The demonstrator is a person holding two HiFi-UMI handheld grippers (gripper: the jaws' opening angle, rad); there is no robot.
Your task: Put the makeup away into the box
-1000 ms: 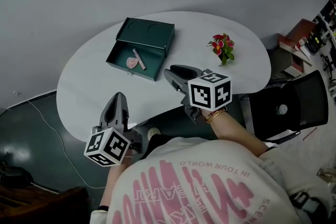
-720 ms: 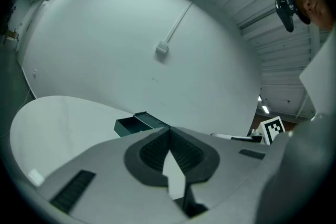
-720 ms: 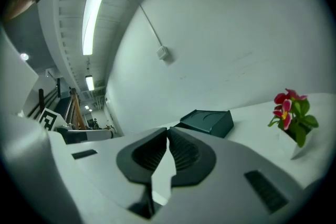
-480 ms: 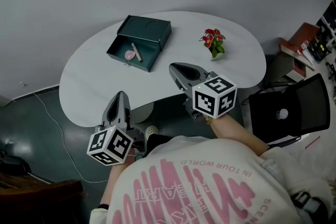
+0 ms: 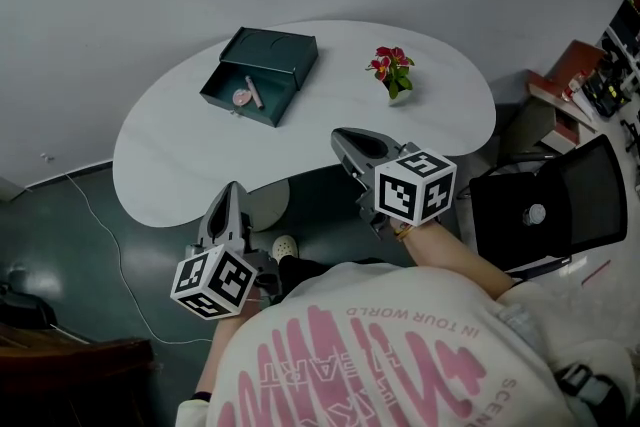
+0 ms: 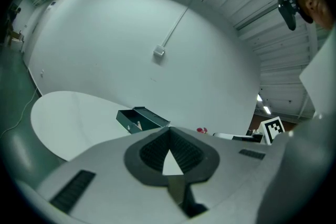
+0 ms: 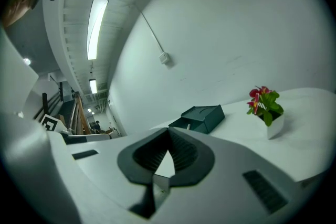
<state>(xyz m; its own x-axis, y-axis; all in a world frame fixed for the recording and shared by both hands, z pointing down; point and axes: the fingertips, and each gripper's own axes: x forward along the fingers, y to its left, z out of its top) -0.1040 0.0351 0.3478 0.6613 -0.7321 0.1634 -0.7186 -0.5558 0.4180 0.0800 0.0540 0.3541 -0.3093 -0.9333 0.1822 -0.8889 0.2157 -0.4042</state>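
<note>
Head view: a dark green rectangular box [image 5: 272, 55] is sitting open on the white rounded table [image 5: 180, 155]. It is holding a round pink makeup compact [image 5: 241, 98] and a slim pink stick [image 5: 256, 93], lying side by side. A small white pot of red flowers [image 5: 392, 75] is standing well apart to the box's right. The left gripper [image 5: 231, 187] and right gripper [image 5: 340, 135] are hovering near the table's front edge, both with jaws pressed together and carrying nothing.
</note>
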